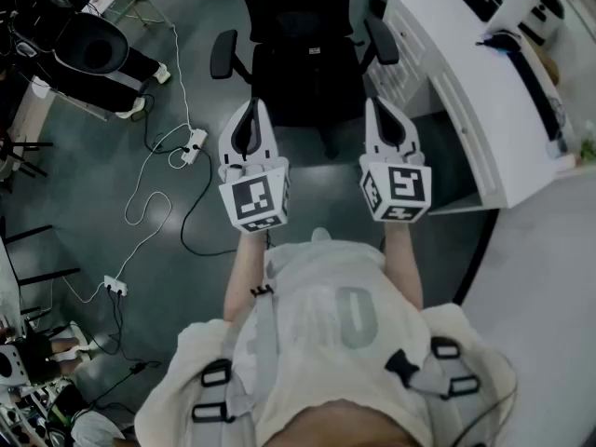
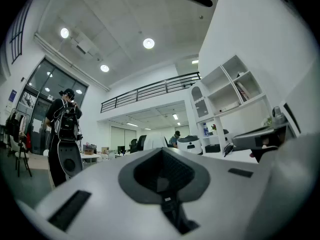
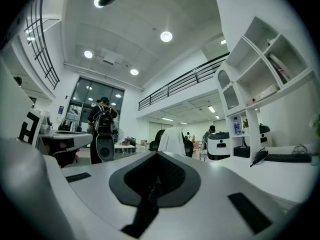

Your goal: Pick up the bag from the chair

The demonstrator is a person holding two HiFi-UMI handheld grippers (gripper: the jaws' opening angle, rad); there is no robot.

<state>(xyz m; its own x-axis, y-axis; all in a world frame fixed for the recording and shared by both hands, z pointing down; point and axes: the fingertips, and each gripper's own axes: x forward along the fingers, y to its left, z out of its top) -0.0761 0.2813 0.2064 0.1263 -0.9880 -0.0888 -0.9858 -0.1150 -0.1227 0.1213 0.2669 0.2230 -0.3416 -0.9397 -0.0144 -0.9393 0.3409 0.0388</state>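
A black office chair (image 1: pixel 303 73) stands just ahead of me in the head view. Its seat and back are dark, and I cannot make out a bag on it. My left gripper (image 1: pixel 251 112) points at the chair's left side and holds nothing. My right gripper (image 1: pixel 380 108) points at the chair's right side, also with nothing in it. Each one's jaws meet in a single point. In the gripper views, the left gripper (image 2: pixel 162 153) and the right gripper (image 3: pixel 157 156) each show only a white jaw with a dark pad, aimed level across the room.
A white desk (image 1: pixel 466 82) runs along the right, close to the chair. A white cable and a power strip (image 1: pixel 193 145) lie on the floor at the left. A person in black (image 2: pixel 65 129) stands far off. White shelves (image 3: pixel 260 84) line the right wall.
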